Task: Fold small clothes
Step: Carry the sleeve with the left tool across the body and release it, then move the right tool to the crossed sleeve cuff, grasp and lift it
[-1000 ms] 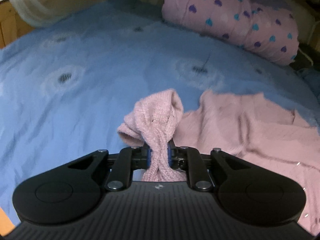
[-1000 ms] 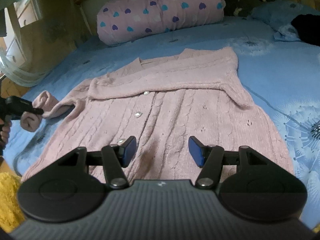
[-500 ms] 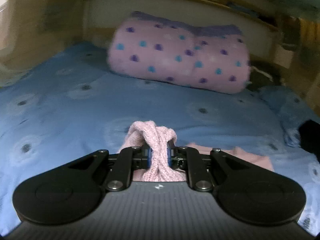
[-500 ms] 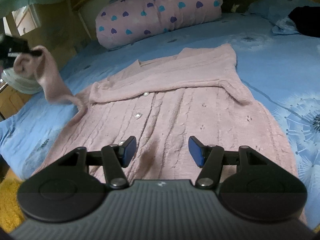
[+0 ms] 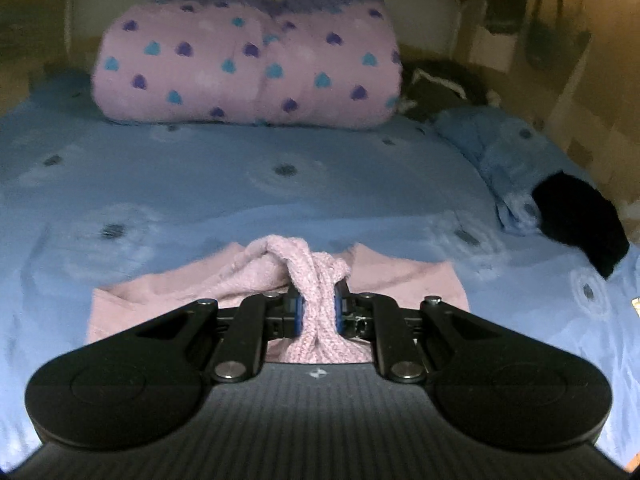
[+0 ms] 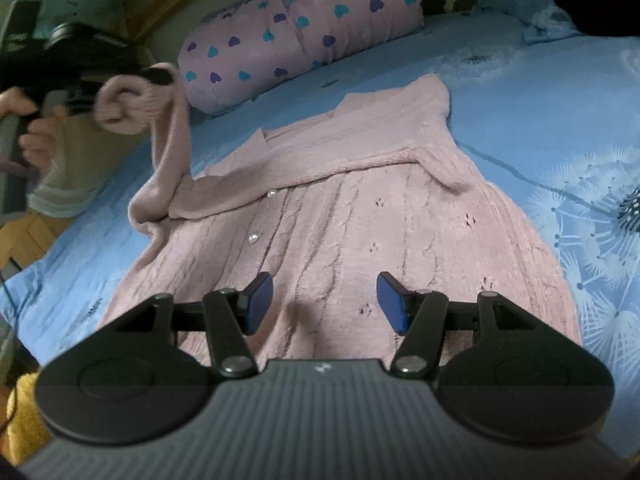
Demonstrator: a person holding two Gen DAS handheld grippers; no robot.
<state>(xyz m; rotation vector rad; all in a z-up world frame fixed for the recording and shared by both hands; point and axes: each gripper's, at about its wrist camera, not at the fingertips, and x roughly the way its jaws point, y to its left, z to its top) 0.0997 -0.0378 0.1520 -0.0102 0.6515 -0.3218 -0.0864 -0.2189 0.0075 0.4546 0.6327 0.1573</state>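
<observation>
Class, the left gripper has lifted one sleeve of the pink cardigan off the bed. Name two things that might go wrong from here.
1. The left gripper pinches only the bunched sleeve cuff; the knit may slip out mid-swing.
2. The right gripper hangs open above the cardigan, pinning nothing, so pulling the sleeve may drag the body and undo the other sleeve already folded across.

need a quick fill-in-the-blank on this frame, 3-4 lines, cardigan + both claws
1. The left claw is shut on the cardigan's ____.
2. The right claw hangs over the pink cardigan with its jaws ____.
3. The cardigan lies on a ____ bedsheet printed with dandelions.
4. The rolled pink blanket at the head of the bed is dotted with small ____.

Missing words: sleeve; open; blue; hearts
</observation>
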